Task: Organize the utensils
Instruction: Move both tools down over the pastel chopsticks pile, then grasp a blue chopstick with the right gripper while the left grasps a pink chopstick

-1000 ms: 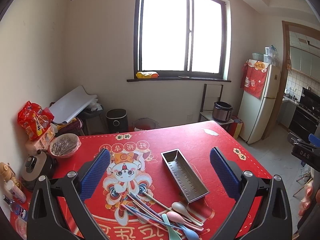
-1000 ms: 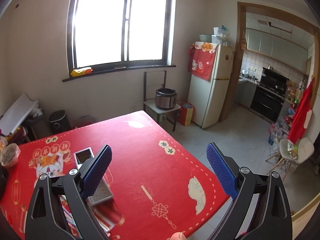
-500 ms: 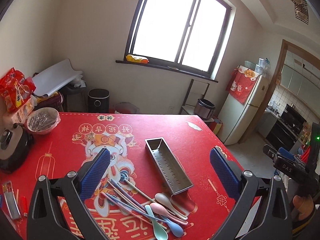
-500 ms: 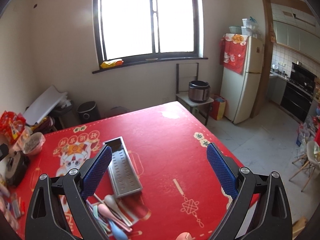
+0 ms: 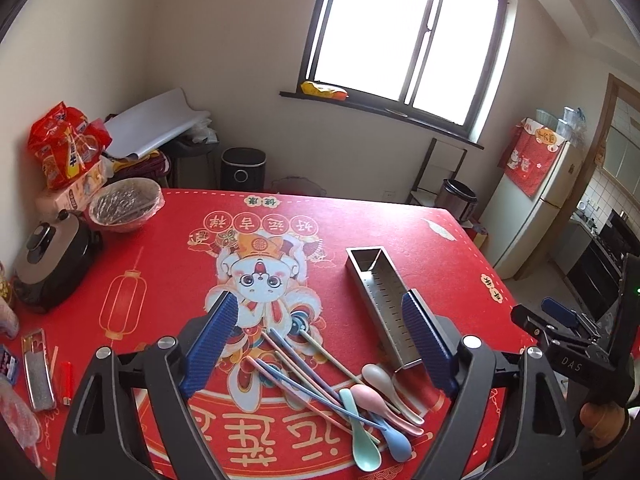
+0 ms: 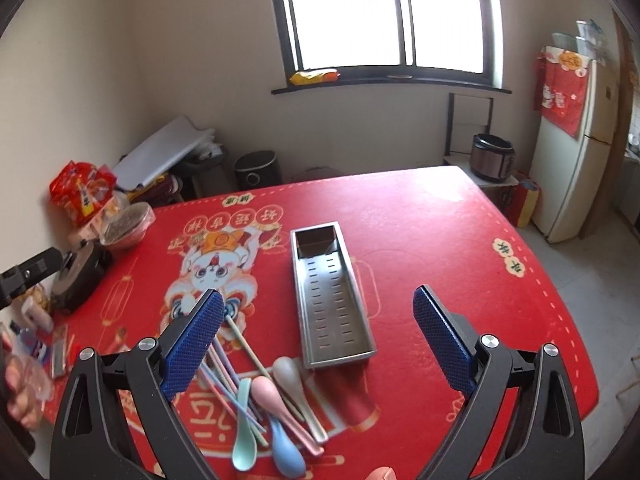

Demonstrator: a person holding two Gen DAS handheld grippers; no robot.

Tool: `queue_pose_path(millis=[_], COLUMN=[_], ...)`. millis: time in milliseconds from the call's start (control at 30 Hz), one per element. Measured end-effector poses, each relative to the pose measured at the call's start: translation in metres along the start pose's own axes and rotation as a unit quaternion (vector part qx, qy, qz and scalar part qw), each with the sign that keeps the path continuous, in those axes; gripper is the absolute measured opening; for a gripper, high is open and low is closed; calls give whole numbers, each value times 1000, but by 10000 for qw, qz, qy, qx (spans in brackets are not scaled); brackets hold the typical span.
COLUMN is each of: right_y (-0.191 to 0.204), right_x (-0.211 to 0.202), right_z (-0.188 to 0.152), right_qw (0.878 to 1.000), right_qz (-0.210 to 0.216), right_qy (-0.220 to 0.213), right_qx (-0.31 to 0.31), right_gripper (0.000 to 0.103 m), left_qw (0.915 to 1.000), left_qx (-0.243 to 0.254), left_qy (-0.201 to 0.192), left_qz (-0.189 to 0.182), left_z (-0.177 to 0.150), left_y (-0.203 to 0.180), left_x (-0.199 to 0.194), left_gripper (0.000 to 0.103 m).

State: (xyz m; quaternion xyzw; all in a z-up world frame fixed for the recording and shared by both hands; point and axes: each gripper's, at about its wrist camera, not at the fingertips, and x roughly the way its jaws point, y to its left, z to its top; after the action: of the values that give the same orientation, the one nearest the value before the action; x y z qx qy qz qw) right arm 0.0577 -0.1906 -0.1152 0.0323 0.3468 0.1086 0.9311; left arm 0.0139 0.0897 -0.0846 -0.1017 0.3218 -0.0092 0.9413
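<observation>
Spoons [image 5: 370, 396] and chopsticks [image 5: 288, 360] lie heaped near the steel tray [image 6: 330, 296]; left tongs [image 5: 320, 344], just narrowing, and right tongs [image 6: 318, 336] gape empty above.

Your table [image 5: 168, 240] wears a bright red cloth [image 6: 420, 240] printed with a white cartoon figure [image 5: 260, 276] in a gold hat, gold characters and lantern outlines. The tray [image 6: 330, 300] on it is plain silver steel with rows of dark slots. Near you lie pastel spoons [image 5: 372, 404]: mint green, pink, blue and cream. Your black grippers carry blue textured pads [image 6: 196, 340].
</observation>
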Motion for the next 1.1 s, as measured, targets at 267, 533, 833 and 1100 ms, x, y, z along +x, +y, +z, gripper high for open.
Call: queue_pose_path(millis=[267,533,833,1100], right_y=[47,102,144,160], right_x=[81,164,206,221], right_z=[-22,-64,-104,-113], right_qw=[9919,9598,9220,9091], right_qz=[683,1451,1848,1982], right_qy=[730,1751,2419,2629], right_qx=[-786,-1643,-2392,-2553], right_gripper=[92,51,18,9], left_qw=[9974,9908,9897,9896], left_qx=[-403,-608,-783,-801], left_qy=[-9,269,453,604], left_qz=[601,1177,1113,1033], left_z=[-19,-47,-79,-96], left_y=[51,95,112,115], left_x=[9,25,38,46], left_gripper=[78,54,34,24])
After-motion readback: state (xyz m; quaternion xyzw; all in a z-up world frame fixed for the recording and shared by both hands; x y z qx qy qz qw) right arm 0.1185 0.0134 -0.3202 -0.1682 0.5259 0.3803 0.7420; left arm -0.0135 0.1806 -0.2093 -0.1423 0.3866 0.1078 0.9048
